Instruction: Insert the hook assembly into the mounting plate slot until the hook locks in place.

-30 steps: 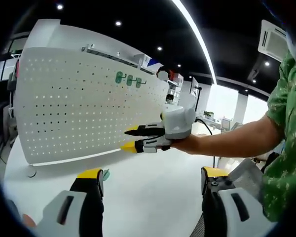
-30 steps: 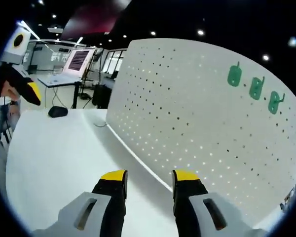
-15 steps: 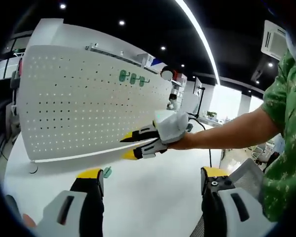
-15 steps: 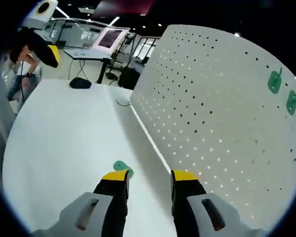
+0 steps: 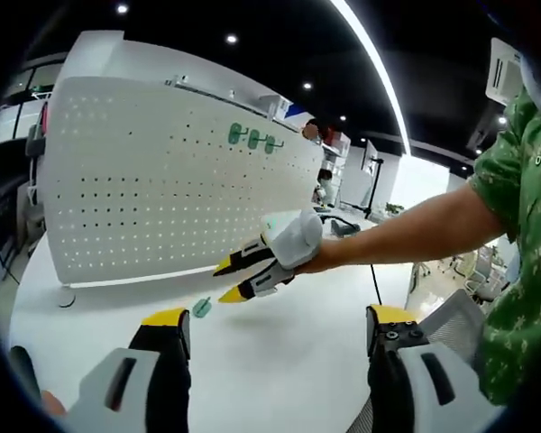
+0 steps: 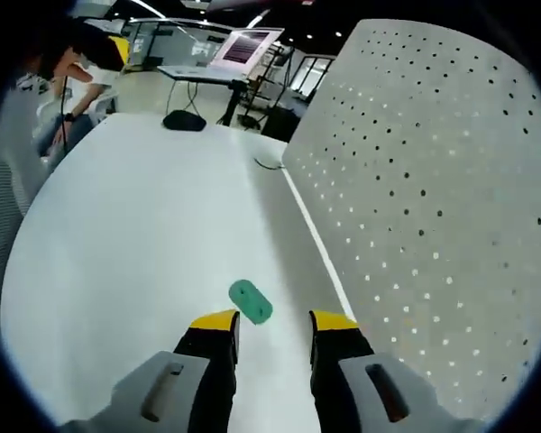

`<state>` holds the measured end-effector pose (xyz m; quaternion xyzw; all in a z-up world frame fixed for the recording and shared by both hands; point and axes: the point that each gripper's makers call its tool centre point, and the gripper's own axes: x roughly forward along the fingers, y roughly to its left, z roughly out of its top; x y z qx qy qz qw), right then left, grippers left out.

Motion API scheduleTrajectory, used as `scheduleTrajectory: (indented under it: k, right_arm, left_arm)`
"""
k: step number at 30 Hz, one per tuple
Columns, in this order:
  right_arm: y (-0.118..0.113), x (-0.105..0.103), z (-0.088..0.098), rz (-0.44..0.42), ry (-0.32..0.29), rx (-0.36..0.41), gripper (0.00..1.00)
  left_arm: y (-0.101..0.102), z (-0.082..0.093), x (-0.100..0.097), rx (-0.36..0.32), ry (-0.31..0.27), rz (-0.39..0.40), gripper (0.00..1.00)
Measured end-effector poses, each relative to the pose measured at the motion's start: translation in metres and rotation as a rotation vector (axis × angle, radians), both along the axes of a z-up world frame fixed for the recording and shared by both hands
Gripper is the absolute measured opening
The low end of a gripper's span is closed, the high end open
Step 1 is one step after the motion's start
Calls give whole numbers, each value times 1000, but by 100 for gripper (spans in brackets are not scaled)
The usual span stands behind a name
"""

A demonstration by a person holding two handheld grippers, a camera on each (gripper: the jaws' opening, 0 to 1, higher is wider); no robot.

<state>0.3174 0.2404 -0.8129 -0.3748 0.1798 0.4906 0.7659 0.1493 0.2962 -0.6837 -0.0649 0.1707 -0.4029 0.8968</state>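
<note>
A hook [image 6: 251,300] lies flat on the worktop [image 6: 135,225], in front of the upright pegboard [image 6: 451,207]; three hooks [image 5: 252,139] hang on the pegboard high up.

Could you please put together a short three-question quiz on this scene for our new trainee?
1. True or false: the right hand-held gripper is clamped on the small green plastic hook piece.
2. How many green hooks already hang on the white perforated mounting board?
3. The loose green piece lies on: A) the white table, B) the board, C) a tray.

Key: 1. False: its jaws stand open, with the piece lying on the table just ahead of them. 2. Three, in a row near the top. 3. A.
</note>
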Motion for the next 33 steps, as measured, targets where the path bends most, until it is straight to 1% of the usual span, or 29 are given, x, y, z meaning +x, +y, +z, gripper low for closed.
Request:
scheduleTrajectory:
  k: [2,6,9,11,14,15,19,23,33]
  right_arm:
    - [4,-1,-5,23,24,-12,31]
    - [8,1,-12,46,38,-32,29]
    - [13,1,-11,66,28,-34,26]
    - [14,-1,-12,79,33,-36,24]
    - [15,-4,-14,103,21,-57,19]
    - [17,-5,-13,123,3,-61,18]
    - [18,-9,-15,148,-8,-89,13]
    - [17,-9,-13,163,-27,-97,10]
    - [20,-12,-12,198,-48,-120,5]
  left_arm:
    - [-1,0,1,2,1,1,82]
    - [-1,-1,2,3,4,3,82]
    - [-1,-2,3,5,8,6,82]
    - [-1,-3,4,7,9,7,82]
    - [-1,-3,4,7,10,8,81]
    - [-1,-3,5,6,10,9,81]
    - [-2,-4,5,5,12,8,81]
    - [-3,-3,4,3,9,5,81]
    - [-1,-4,4,4,13,7,81]
